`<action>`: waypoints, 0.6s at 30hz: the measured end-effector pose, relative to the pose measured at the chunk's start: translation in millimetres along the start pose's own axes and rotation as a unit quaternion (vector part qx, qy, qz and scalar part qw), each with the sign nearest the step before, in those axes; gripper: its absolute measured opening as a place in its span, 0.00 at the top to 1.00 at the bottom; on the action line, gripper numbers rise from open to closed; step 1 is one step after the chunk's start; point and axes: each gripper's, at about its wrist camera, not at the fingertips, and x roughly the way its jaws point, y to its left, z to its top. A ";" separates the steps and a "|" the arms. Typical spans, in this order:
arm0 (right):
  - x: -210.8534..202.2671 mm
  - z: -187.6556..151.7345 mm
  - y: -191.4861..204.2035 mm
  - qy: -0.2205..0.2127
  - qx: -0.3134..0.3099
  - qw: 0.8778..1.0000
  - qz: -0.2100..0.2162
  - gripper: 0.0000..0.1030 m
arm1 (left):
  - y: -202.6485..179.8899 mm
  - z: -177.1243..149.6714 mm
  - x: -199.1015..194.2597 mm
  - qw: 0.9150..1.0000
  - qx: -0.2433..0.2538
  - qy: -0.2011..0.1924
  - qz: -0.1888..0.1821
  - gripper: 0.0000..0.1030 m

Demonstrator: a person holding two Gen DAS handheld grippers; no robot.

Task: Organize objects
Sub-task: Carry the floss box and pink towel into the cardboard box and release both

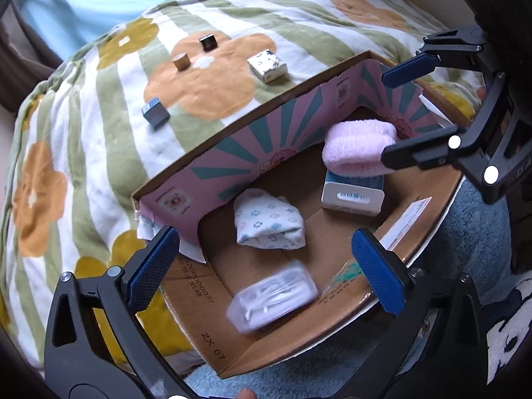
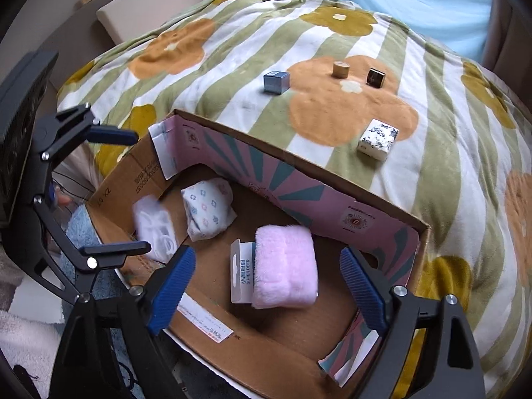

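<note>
Now we hang both claws over the box [image 1: 232, 153], about halfway through by our reckoning. Our left claw [image 1: 266, 269] stands wide apart with nothing between its pads; the clear case [image 1: 272, 299] lies loose on the box floor just below it, blurred. Our right claw [image 2: 269, 286] is apart too, gripping nothing, and the pink cloth [image 2: 286, 266] lies beneath it on top of a white carton [image 2: 241, 269].

Counting what is already inside the box, we find four things: one clear case, one patterned bundle [image 1: 269, 222], one pink cloth and one white carton.

Left out on the bed's blanket [image 2: 449, 166] we count four more, all well apart from the box: one blue cube [image 2: 275, 81], one tan cylinder [image 2: 340, 68], one black cube [image 2: 375, 76] and one white printed pack [image 2: 377, 144], which lies nearest the box wall. We judge those four are what remains to bring in.
</note>
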 end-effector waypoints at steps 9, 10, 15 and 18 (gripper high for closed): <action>-5.3 -1.1 0.2 -0.007 -0.005 1.000 0.001 0.16 | 13.2 -6.0 -2.6 0.999 -0.037 -0.014 -0.023 0.00; -7.1 -0.7 0.3 -0.011 -0.007 1.000 0.001 0.16 | 14.1 -5.6 -4.1 0.999 -0.039 -0.017 -0.025 0.00; -12.2 0.9 2.6 -0.021 -0.010 1.000 0.003 0.16 | 16.6 -4.0 -6.3 0.998 -0.046 -0.023 -0.022 0.00; -11.9 1.0 2.3 -0.021 -0.007 1.000 -0.001 0.16 | 16.2 -4.1 -6.1 0.999 -0.046 -0.025 -0.018 0.00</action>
